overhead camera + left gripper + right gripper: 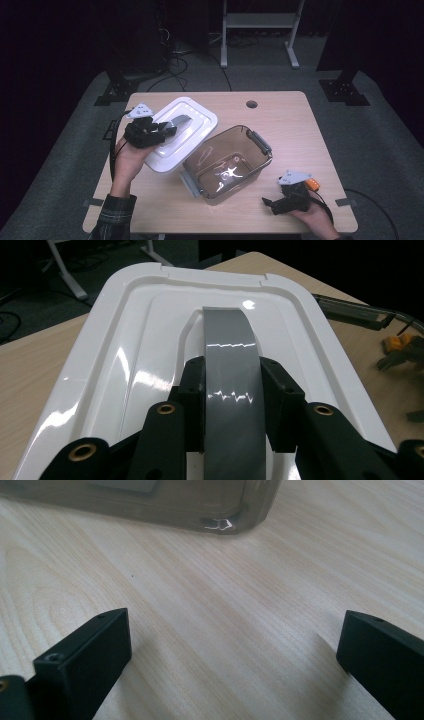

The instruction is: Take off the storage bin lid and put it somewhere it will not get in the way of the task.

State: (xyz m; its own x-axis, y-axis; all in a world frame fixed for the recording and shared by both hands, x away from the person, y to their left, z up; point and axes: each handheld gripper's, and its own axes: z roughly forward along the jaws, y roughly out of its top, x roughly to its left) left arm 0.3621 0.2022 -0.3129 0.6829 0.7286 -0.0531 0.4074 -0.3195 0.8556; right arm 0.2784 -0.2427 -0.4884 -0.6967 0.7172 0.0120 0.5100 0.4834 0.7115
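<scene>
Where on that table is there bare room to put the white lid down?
Bare wood lies along the far edge of the wooden table by the small round hole, and right of the clear brown plastic box. The left-middle is crowded: the white plastic lid overlaps the box.

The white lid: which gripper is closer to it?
Left. The left gripper is shut on the white lid's grey handle; the right gripper rests open on the table, beyond the clear bin.

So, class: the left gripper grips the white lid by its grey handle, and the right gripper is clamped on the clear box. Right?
Not quite. The right gripper holds nothing: in the right gripper view its jaws stand wide apart over the bare table, short of the clear box. The left gripper does grip the white lid by its grey handle.
</scene>
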